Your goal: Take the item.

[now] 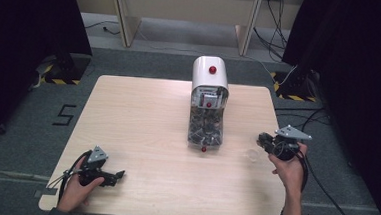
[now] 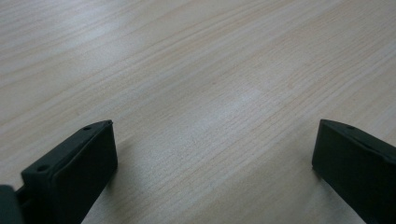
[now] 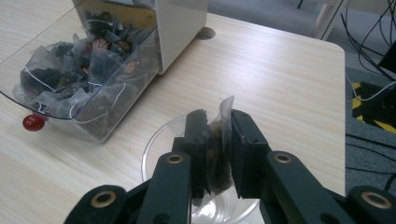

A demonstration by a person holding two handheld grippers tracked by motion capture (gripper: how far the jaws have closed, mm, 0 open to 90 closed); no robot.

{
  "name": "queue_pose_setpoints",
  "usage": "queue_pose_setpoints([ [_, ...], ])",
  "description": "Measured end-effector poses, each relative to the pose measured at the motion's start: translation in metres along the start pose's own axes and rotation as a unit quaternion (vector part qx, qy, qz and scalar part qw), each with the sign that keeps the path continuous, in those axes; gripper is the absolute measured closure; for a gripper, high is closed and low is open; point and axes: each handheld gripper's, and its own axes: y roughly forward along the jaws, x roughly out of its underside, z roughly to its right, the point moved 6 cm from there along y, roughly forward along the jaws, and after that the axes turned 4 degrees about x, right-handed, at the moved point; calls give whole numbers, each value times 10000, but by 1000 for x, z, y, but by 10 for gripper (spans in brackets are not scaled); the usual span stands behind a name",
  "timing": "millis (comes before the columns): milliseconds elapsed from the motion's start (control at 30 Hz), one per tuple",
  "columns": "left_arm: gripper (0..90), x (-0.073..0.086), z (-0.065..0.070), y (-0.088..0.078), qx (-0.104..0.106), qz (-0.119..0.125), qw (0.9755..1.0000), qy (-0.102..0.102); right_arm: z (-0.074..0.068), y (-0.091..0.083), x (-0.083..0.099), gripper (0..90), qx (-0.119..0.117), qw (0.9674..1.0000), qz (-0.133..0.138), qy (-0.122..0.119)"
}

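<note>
Two hand-held grippers low over the table [image 1: 141, 134], left gripper [image 2: 212, 158] spread and empty, right gripper [image 3: 218, 140] pinching a tea bag [image 3: 219, 149] above a glass bowl [image 3: 156, 144].

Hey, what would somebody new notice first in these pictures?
Mid-table stands a white dispenser with a red knob, its clear tray pulled open and heaped with tea bags. At the table's right edge, the right hand-held gripper pinches one tea bag above a clear glass dish.
</note>
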Motion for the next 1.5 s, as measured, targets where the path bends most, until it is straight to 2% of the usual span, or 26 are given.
queue_pose_setpoints([
  [200,0,0,0,0,-1,0,10000,0,-1,2,2,752,-67,9999,-92,-63],
  [333,0,0,0,0,0,0,10000,0,-4,4,3,696,-127,9998,-141,-72],
  [533,0,0,0,0,-1,0,10000,-1,-7,-7,-10,570,-61,9997,189,-108],
  [667,0,0,0,0,1,0,10000,-1,-10,-7,-13,525,-124,9993,312,-133],
  [833,0,0,0,0,2,7,10000,0,-18,-4,-16,508,-209,9989,368,-177],
  [1233,0,0,0,0,0,1,10000,-1,-44,-4,-26,477,-476,9967,481,-451],
  [1500,0,0,0,0,1,1,10000,-2,-58,2,-27,435,-655,9955,493,-466],
])
